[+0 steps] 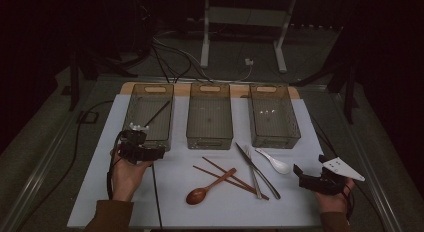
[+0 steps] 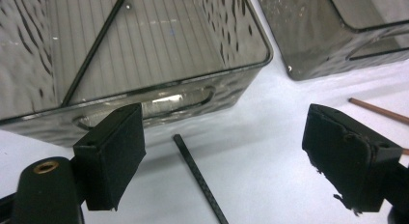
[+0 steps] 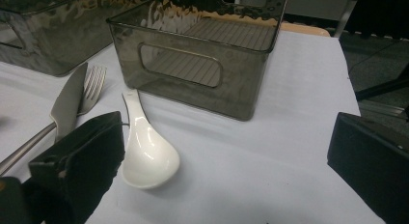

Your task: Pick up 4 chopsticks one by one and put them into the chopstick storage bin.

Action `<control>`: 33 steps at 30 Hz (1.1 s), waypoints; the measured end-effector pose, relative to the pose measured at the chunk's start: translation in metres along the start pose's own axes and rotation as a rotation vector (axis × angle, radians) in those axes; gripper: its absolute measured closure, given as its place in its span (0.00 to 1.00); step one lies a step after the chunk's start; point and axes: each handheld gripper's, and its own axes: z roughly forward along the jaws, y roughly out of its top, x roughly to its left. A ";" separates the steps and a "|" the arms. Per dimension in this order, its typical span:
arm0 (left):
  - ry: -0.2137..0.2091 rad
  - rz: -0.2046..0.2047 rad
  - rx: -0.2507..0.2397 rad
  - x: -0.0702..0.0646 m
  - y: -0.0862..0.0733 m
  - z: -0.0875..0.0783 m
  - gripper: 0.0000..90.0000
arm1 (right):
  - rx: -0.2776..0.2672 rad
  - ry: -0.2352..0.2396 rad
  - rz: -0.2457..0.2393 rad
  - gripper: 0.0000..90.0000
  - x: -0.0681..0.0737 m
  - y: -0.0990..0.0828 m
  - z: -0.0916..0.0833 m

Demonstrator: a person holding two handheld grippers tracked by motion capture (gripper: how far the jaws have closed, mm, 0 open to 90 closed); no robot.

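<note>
Left gripper (image 1: 159, 153) is hovering, jaws wide and gripping nothing, just in front of the left smoky bin (image 1: 148, 113); one black chopstick (image 2: 198, 177) is lying on the white mat (image 1: 220, 202) between its jaws, another (image 1: 157, 113) leaning inside that bin. Right gripper (image 1: 299, 173) is resting at the mat's right edge, jaws wide, empty, near the white ceramic spoon (image 3: 144, 153).
</note>
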 end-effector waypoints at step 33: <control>-0.005 -0.002 0.081 -0.008 -0.031 0.025 0.19 | -0.001 -0.003 -0.002 0.00 0.001 0.000 0.000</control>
